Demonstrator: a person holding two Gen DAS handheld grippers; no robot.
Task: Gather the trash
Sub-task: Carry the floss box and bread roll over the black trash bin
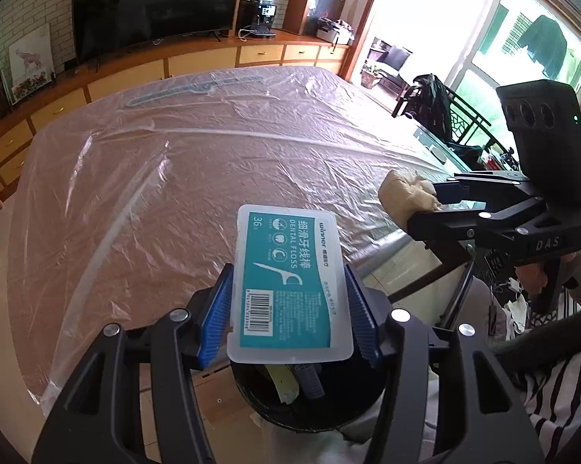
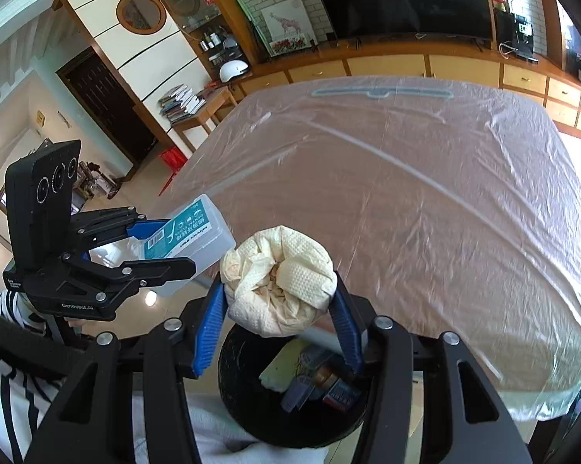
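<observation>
My left gripper [image 1: 288, 309] is shut on a clear dental floss box [image 1: 286, 282] with a teal label, held above a round black bin [image 1: 309, 406]. The same box [image 2: 189, 237] shows at the left of the right wrist view, pinched in the left gripper [image 2: 170, 247]. My right gripper [image 2: 278, 309] is shut on a crumpled cream paper towel wad [image 2: 278, 278], which hangs over the black bin [image 2: 244, 398]. Several discarded packets lie in that bin. In the left wrist view the wad [image 1: 406, 193] sits at the right in the right gripper [image 1: 433, 203].
A table under a clear plastic sheet [image 1: 174, 178] fills the space ahead of both grippers. A TV [image 1: 151, 4] and wooden cabinets line the far wall. A dark chair [image 1: 433, 104] stands by the window at the right. A striped sleeve [image 2: 4, 394] shows at the lower left.
</observation>
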